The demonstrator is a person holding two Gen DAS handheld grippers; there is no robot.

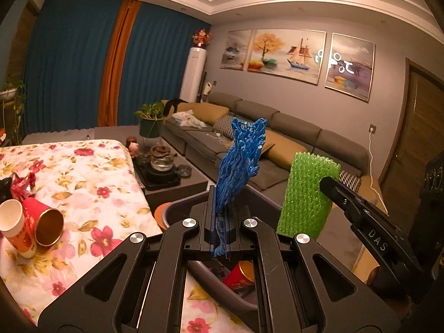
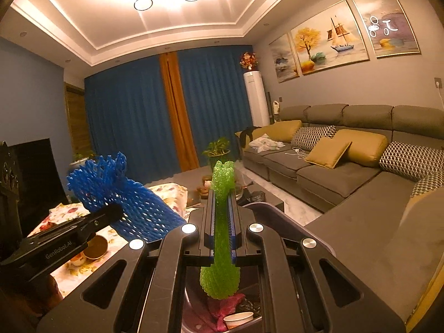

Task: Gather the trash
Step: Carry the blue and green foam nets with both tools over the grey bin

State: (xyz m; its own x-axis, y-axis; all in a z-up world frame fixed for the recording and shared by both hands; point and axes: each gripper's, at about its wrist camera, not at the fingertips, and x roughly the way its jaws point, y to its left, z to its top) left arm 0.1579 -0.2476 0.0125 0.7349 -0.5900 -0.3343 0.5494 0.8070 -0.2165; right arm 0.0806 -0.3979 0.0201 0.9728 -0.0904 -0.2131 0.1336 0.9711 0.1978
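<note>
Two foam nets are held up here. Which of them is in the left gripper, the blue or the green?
The blue foam net is pinched in the left gripper. The green foam net is clamped in the right gripper.

Each camera sits just behind its own claw and looks forward along the two fingers, tipped slightly downward. The left wrist view rides over the near edge of the flowered counter (image 1: 83, 183) and a grey bin (image 1: 199, 208), facing the sofa (image 1: 277, 138) and the blue curtains (image 1: 77, 63) far off; the right claw (image 1: 330, 184) enters from its right. The right wrist view looks down into the same bin (image 2: 266, 208) at close range, with the left claw (image 2: 113, 212) at its left. Both views share the bin, counter, sofa, curtains and wall paintings (image 1: 288, 52).
</note>
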